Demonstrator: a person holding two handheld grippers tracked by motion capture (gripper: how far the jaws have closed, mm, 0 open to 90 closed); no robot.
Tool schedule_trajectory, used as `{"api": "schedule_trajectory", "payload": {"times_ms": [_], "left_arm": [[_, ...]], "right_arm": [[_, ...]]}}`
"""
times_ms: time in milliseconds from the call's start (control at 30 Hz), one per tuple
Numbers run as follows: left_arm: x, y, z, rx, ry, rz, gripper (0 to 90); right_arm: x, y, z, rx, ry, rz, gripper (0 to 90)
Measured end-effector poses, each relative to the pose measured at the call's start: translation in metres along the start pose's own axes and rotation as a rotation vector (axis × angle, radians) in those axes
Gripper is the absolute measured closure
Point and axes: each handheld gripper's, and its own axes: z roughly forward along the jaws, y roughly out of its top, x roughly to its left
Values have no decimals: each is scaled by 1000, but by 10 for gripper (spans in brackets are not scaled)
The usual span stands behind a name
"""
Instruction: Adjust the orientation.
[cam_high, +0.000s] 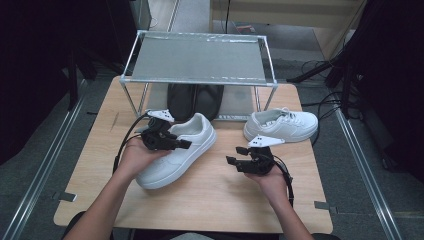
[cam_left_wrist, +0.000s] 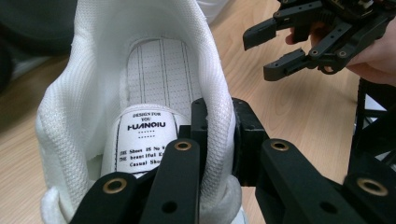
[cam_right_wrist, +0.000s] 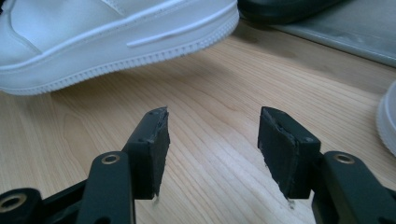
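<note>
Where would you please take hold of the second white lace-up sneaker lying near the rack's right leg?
Grip the white lace-up sneaker at its padded collar wall by the heel, one jaw inside the opening and one outside, coming from above. It sits upright, opening upward, and the open right tool is nearest.

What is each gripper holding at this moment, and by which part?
The left gripper holds the white sneaker by the padded wall of its collar, one jaw inside the opening and one outside. The right gripper holds nothing; its jaws stand open above the table.
</note>
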Motion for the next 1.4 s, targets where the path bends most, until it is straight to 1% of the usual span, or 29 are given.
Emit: {"api": "schedule_trajectory", "payload": {"times_ms": [67,100,133,233,267,333,367,400,433,533,667,833,900,1000,1067,1100,1133,1233,1333,1367,1400], "left_arm": [[-2,2,7,9,-15,9,822],[-2,2,7,9,-15,9,822],[-4,4,15,17,-33,15,821],[-8,6,27,26,-53,23,820],[-9,7,30,33,-59,29,820],[-12,8,38,44,-73,37,818],[-13,8,44,50,-91,38,818],[-14,7,47,49,-96,37,817],[-14,6,51,54,-100,45,816],[-15,4,58,58,-96,61,815],[-16,2,66,65,-92,71,808],[-21,0,76,95,-82,99,794],[-23,0,77,99,-74,106,791],[-23,0,77,104,-77,119,781],[-23,0,75,89,-80,102,760],[-21,0,72,84,-80,99,730],[-19,0,69,75,-82,85,704],[-16,0,61,64,-79,61,677],[-17,-1,57,56,-67,64,668],[-19,-2,52,53,-57,70,668],[-20,-3,47,39,-52,68,668]], "right_arm": [[-1,-2,-3,-7,-11,5,445],[-1,-3,-5,-7,-14,14,445],[-2,-4,-6,-12,-19,15,445],[-2,-7,-11,-12,-32,32,445],[-3,-8,-12,-14,-37,27,445],[-3,-9,-14,-17,-43,33,445],[-3,-10,-15,-17,-45,32,445],[-3,-11,-16,-16,-47,40,445],[-3,-11,-17,-18,-49,41,445],[-3,-12,-19,-19,-55,41,445],[-3,-13,-19,-17,-53,38,445],[-1,-13,-17,-13,-50,29,445],[-1,-13,-17,-10,-48,25,445],[0,-12,-16,-11,-47,23,445],[-1,-12,-16,-12,-46,24,445],[-1,-12,-16,-13,-47,25,446],[-1,-12,-16,-14,-46,24,449],[0,-11,-16,-19,-40,27,450],[0,-10,-17,-18,-38,24,450],[0,-10,-17,-19,-36,27,453],[1,-7,-17,-28,-29,22,471]]}}
